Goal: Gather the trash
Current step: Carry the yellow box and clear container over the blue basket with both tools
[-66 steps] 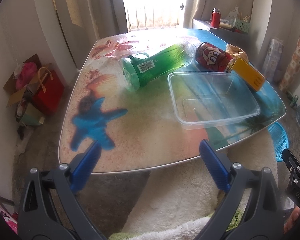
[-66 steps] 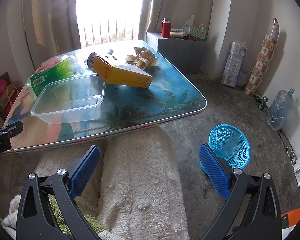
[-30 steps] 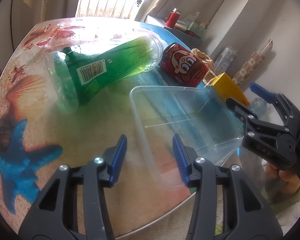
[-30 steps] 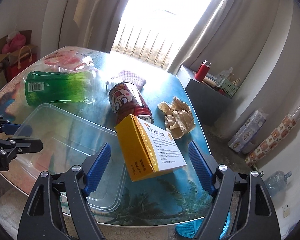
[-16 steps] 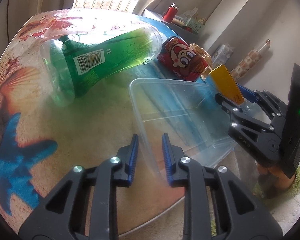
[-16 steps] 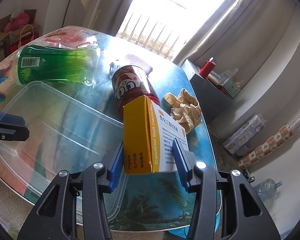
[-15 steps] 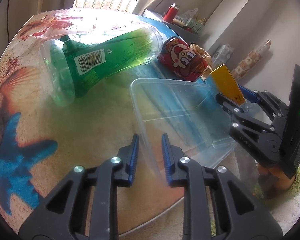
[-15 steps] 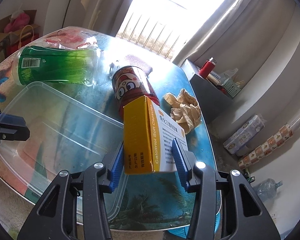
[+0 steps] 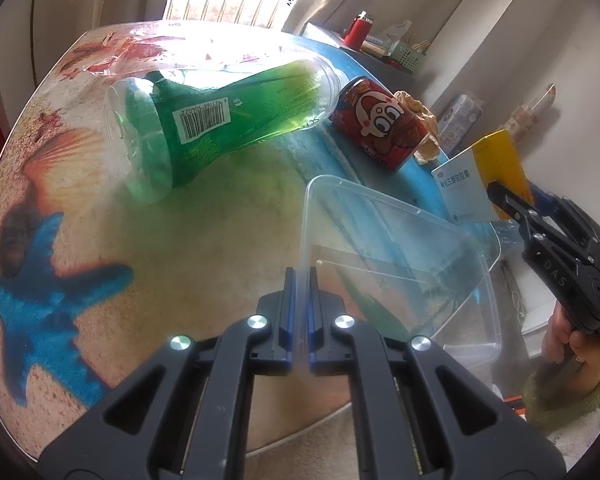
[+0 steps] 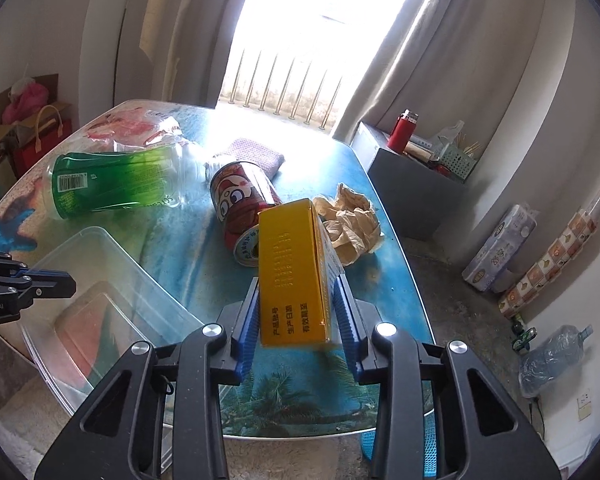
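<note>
Beach-print round table (image 9: pixel 80 216) is loaded with trash. Clear rectangular plastic tub (image 9: pixel 452 264) sits at the near edge — its rim pinched by the left gripper (image 9: pixel 301 280), jaws just closed. Yellow cardboard medicine box (image 10: pixel 290 272) is clamped in the right gripper (image 10: pixel 296 320), raised over the tabletop — jaws just closed on it.

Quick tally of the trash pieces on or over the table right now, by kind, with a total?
Plastic bottle: 1
Can: 1
Yellow box, clamped in the right tool: 1
Crumpled paper: 1
Clear container, its wall pinched by the left tool: 1
Pink plastic wrapper: 1
Total: 6
</note>
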A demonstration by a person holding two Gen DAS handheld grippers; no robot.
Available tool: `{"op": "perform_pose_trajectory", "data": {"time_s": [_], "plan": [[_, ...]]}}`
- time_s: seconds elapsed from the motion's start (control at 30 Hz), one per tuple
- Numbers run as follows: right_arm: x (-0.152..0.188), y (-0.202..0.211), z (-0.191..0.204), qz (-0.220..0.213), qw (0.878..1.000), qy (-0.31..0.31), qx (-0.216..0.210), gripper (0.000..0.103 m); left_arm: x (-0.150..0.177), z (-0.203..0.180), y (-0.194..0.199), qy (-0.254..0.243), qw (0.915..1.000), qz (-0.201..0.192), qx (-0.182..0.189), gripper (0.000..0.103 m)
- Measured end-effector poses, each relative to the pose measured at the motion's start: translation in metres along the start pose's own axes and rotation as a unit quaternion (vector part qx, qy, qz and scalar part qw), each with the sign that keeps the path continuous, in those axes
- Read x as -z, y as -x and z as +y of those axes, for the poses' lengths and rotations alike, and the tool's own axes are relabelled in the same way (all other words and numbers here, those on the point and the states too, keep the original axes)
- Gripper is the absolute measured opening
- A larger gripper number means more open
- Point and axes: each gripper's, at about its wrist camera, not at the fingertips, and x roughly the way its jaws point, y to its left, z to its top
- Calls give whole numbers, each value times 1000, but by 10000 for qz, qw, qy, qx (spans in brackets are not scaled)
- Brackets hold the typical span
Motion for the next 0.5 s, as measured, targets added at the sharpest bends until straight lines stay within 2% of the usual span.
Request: {"op": "perform_pose_trajectory", "data": {"time_s": [0.23,0.5], "plan": [[10,15,-27,-85,9983,-564,-135,32,7,0,13,110,9998,-121,-133,3],[25,30,-56,-209,9922,-1188,-316,31,6,-17,33,4,9992,-327,-217,3]]}}
